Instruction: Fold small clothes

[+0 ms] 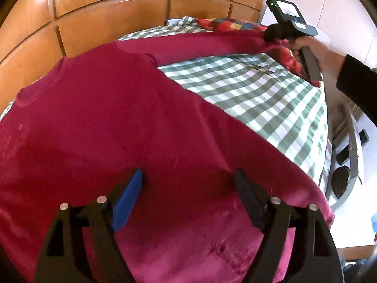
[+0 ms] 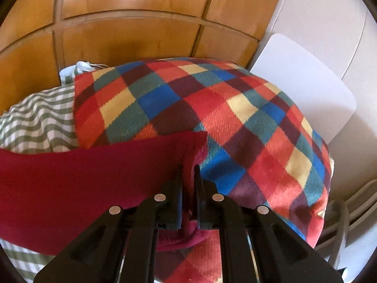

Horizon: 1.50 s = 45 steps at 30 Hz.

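Observation:
A dark red long-sleeved top (image 1: 113, 122) lies spread flat on a green-and-white checked bed cover (image 1: 259, 94), collar to the left. My left gripper (image 1: 188, 181) hovers open over the body of the top, blue pad (image 1: 128, 200) on the left, nothing between its fingers. One sleeve (image 1: 200, 44) stretches away to the far right, where my right gripper (image 1: 275, 37), held by a hand, pinches its end. In the right wrist view the right gripper (image 2: 188, 172) is shut on the sleeve cuff (image 2: 188, 151), over a multicoloured checked pillow (image 2: 212, 113).
A wooden panelled wardrobe (image 1: 106, 18) runs behind the bed. The multicoloured pillow (image 1: 223, 23) sits at the bed's far end. A white panel (image 2: 301, 80) and white wall stand to the right. Past the bed's right edge a grey chair frame (image 1: 348, 146) stands on the floor.

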Each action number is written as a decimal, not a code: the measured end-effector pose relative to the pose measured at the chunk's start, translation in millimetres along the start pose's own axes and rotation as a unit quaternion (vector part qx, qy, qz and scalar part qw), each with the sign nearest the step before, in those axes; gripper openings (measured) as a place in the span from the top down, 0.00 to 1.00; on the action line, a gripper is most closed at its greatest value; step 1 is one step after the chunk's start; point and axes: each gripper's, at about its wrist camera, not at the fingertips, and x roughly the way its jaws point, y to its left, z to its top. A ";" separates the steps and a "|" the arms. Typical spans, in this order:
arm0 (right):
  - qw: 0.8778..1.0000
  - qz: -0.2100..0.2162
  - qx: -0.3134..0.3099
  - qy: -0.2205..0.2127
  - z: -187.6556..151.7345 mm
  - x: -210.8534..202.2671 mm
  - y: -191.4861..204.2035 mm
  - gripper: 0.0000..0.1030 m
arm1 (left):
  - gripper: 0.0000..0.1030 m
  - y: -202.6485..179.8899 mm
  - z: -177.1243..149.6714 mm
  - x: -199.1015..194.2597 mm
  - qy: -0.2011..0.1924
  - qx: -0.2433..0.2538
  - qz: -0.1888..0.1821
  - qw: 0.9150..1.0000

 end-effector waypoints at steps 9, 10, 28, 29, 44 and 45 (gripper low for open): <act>0.979 0.204 0.017 0.020 -63.8 -79.8 -0.9 0.19 | 0.24 59.5 -31.6 -64.7 -0.060 -0.110 0.014 0.992; 0.972 0.232 0.003 0.034 -76.6 -87.8 8.2 0.19 | 0.24 67.5 -36.2 -71.1 -0.065 -0.123 0.024 0.990; 0.898 0.355 -0.251 0.069 -243.2 -211.0 142.2 0.94 | 0.20 150.8 -136.1 -101.9 -0.042 -0.241 0.178 0.953; 0.897 0.352 -0.256 0.068 -246.4 -212.8 142.1 0.94 | 0.20 151.6 -145.1 -103.0 -0.039 -0.245 0.178 0.952; 0.929 0.358 -0.037 0.082 -184.5 -159.8 60.7 0.37 | 0.15 159.3 -105.4 -110.9 -0.091 -0.267 0.168 0.945; 0.935 0.347 0.006 0.080 -171.4 -147.4 43.7 0.37 | 0.15 157.3 -98.0 -104.6 -0.088 -0.259 0.171 0.947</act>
